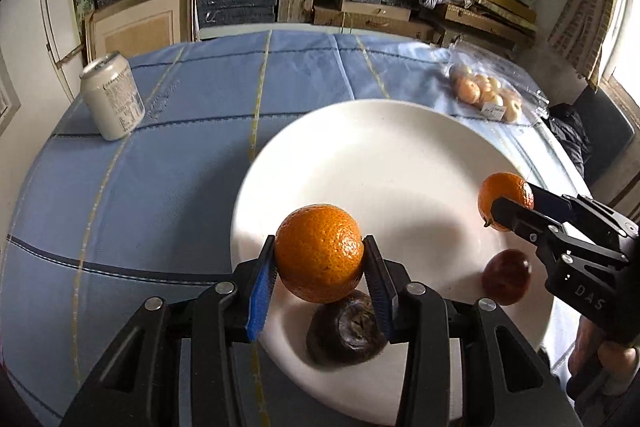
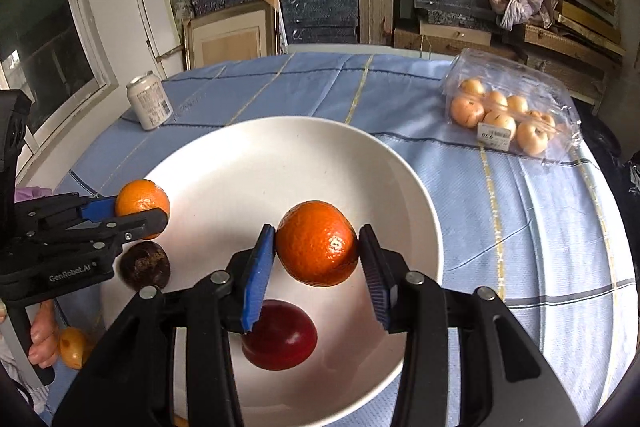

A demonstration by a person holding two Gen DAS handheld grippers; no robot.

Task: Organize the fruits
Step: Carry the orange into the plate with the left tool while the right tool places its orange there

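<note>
A white plate [image 1: 400, 155] lies on the blue cloth; it also shows in the right wrist view [image 2: 248, 163]. My left gripper [image 1: 319, 259] is shut on an orange [image 1: 319, 251] above the plate's near edge, over a dark brown fruit [image 1: 344, 333]. My right gripper [image 2: 318, 247] is shut on a second orange [image 2: 316, 243] above the plate, over a red fruit [image 2: 280, 335]. Each view shows the other gripper: the right gripper [image 1: 508, 205] with its orange [image 1: 502, 193], the left gripper [image 2: 140, 213] with its orange [image 2: 140, 199]. The dark fruit [image 2: 145, 265] and the red fruit [image 1: 506, 277] lie on the plate.
A white can [image 1: 113, 95] stands at the cloth's far left. A clear plastic pack of pale fruits [image 2: 504, 115] lies at the far right. A yellow fruit [image 2: 73, 347] lies off the plate by the hand. Shelves of boxes stand behind the table.
</note>
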